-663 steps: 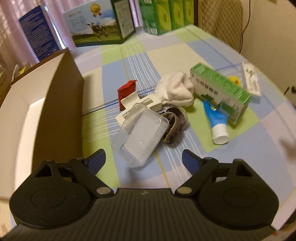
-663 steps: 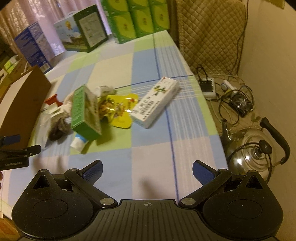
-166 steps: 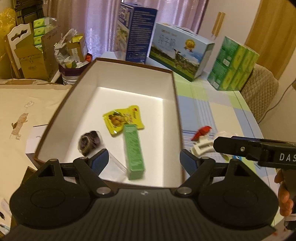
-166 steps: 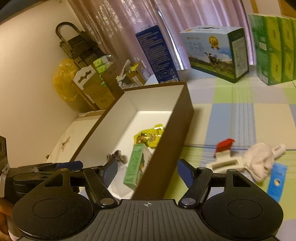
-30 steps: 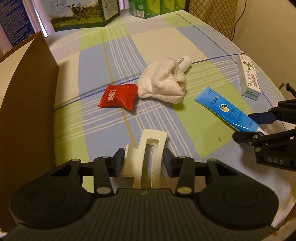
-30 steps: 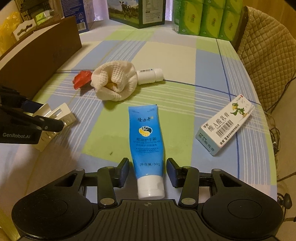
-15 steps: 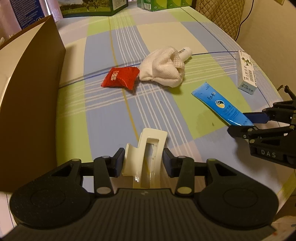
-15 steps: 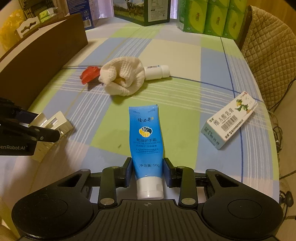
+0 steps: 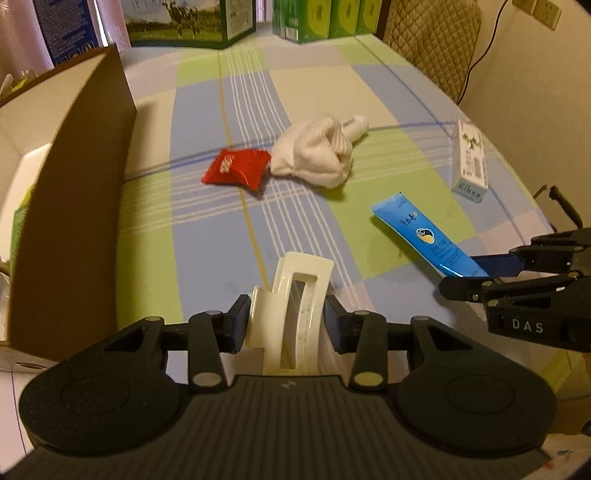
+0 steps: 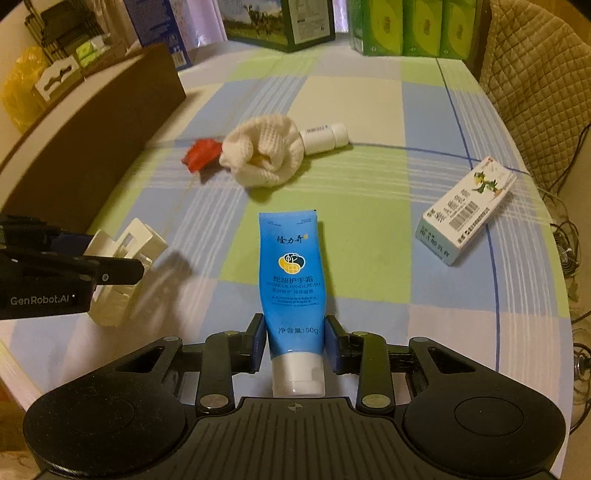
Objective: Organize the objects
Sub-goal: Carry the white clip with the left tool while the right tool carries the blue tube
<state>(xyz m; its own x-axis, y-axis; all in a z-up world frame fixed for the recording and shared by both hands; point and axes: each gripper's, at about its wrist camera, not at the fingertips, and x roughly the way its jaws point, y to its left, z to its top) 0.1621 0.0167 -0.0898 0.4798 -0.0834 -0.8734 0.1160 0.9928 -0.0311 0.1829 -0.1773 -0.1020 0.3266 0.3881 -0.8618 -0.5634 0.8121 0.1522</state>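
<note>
Left hand-held gripper [image 9: 286,319] clamps white hair claw [image 9: 291,299], seemingly lifted.

Dim warm indoor light — soft shadows, fisheye bending at edges, perhaps slight blur.

A home room: checked tablecloth [image 9: 229,122], quilted chair back [image 10: 535,74], stacked milk cartons [image 9: 192,18], curtains.

The left gripper [image 9: 285,323] clamps a white hair clip [image 9: 293,308]; a red packet [image 9: 236,168] and white cloth [image 9: 314,155] lie mid-surface, beside the brown box [image 9: 77,206].
</note>
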